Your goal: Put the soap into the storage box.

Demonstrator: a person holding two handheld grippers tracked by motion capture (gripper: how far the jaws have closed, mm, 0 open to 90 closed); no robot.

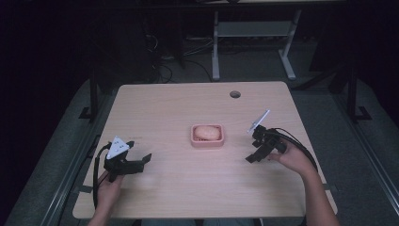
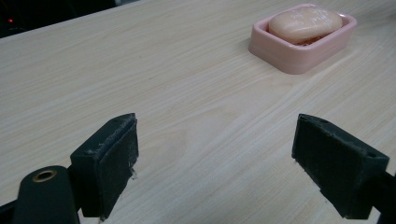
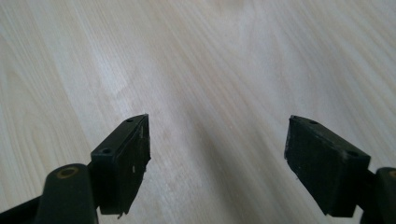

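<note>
A pink soap dish (image 1: 207, 140) sits near the middle of the wooden table, with a pale peach bar of soap (image 1: 207, 132) lying in it. In the left gripper view the soap dish (image 2: 299, 56) and soap (image 2: 306, 22) appear at the upper right, well beyond the jaws. My left gripper (image 1: 141, 162) rests low at the table's left, open and empty; my left gripper (image 2: 215, 158) has only bare wood between its jaws. My right gripper (image 1: 254, 153) is right of the dish, tilted down at the table, and my right gripper (image 3: 217, 158) is open and empty too.
The light wooden table (image 1: 179, 188) has a round cable hole (image 1: 235, 94) at the back right. Behind it a white desk frame (image 1: 254, 42) stands on the dark floor among cables. Black cables trail from both grippers toward the table's front corners.
</note>
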